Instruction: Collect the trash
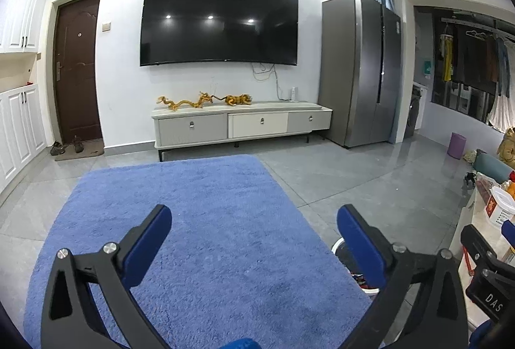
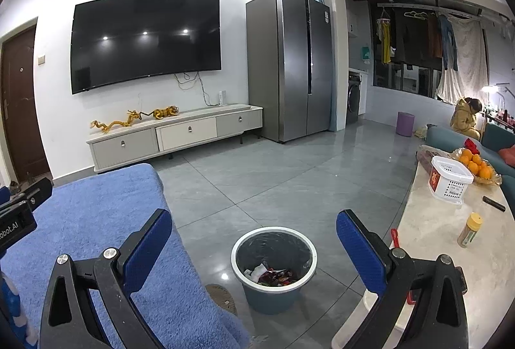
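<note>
Trash [image 2: 272, 276] lies inside the bin [image 2: 273, 268] on the floor between rug [image 2: 96, 220] and surface [image 2: 450, 236], within easy reach; left gripper [image 1: 254, 239] and right gripper [image 2: 254, 239] hover wide open, empty.

Blue rug [image 2: 96, 236] on grey floor tiles [image 2: 289, 188]. Blue-grey bin [image 2: 273, 297] with a white rim holds red and white scraps [image 2: 273, 276]. Pale marbled desk [image 2: 450, 239]; oranges [image 2: 476, 165]; purple stool [image 2: 405, 123].
</note>
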The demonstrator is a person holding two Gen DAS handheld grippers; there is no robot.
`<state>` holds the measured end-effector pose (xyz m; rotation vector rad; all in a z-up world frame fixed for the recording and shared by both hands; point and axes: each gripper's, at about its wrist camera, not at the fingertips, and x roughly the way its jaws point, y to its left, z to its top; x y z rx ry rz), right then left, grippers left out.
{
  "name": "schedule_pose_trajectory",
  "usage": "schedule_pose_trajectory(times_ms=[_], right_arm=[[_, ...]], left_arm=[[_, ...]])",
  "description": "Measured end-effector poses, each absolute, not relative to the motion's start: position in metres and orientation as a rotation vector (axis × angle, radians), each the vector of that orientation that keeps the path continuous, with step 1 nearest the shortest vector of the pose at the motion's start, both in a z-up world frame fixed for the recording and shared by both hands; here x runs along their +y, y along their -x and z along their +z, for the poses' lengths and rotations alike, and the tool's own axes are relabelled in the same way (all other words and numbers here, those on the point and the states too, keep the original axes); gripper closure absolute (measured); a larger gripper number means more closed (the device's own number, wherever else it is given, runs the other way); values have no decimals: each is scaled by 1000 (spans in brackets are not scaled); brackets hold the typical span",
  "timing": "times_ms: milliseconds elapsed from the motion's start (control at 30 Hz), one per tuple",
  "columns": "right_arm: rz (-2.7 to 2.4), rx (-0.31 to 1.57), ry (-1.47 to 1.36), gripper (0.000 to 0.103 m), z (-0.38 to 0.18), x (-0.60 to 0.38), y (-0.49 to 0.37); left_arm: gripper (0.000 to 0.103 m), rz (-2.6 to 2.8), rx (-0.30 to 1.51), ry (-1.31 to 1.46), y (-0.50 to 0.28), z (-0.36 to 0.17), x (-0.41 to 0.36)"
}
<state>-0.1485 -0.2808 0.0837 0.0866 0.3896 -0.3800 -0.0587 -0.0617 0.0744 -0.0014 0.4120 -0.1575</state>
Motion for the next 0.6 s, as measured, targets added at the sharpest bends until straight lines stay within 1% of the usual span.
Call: schedule_pose_trajectory(times_ms=[233, 600], right_arm=[[-378, 393, -77, 0, 81, -279, 150], [-368, 415, -75, 0, 69, -283, 145]], left_arm=[[0, -125, 432, -1, 57, 69, -57], [0, -134, 409, -26, 65, 63, -66]])
